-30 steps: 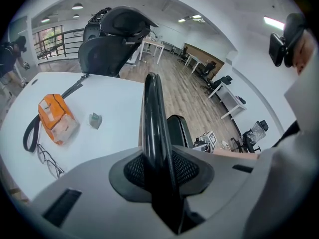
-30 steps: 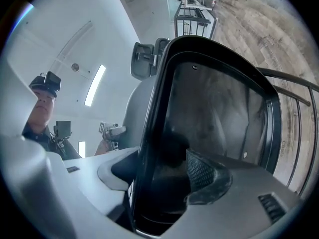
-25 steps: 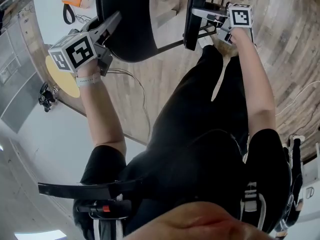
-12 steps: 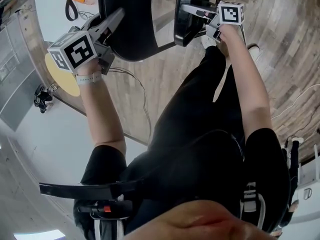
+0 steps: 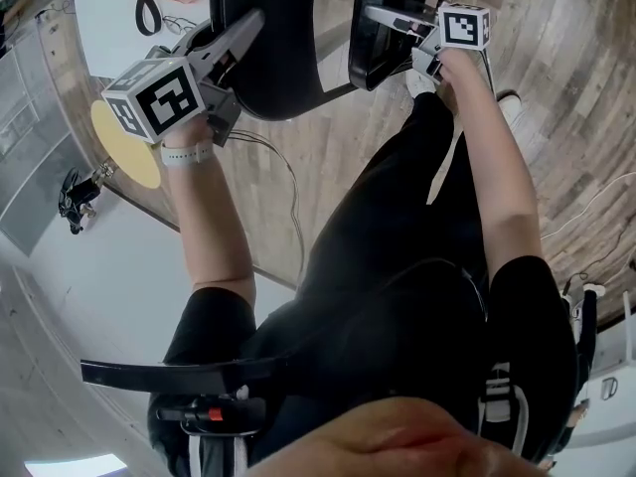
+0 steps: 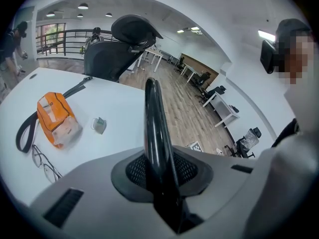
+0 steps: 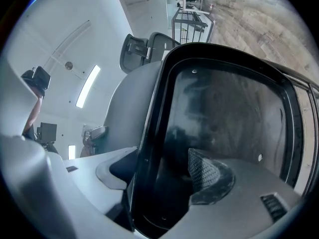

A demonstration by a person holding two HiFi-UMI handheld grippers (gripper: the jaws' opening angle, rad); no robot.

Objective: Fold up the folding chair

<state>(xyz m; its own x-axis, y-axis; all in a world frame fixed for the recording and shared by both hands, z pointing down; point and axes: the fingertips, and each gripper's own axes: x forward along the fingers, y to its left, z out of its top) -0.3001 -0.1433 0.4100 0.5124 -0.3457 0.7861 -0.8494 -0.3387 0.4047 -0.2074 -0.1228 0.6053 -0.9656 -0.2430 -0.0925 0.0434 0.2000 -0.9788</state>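
Head view: the left claw [image 5: 246, 30] grips the chair's backrest [image 5: 276, 63] and the right claw [image 5: 386, 18] grips its seat [image 5: 368, 56], both above the wood floor [image 5: 556, 87]. Left gripper view: the jaws are closing, pads against the backrest's black edge. Right gripper view: wide-set jaws clamp the seat's rim.

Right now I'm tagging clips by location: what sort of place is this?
Probably an open-plan office: rows of white desks with black office chairs along a wood-plank floor.
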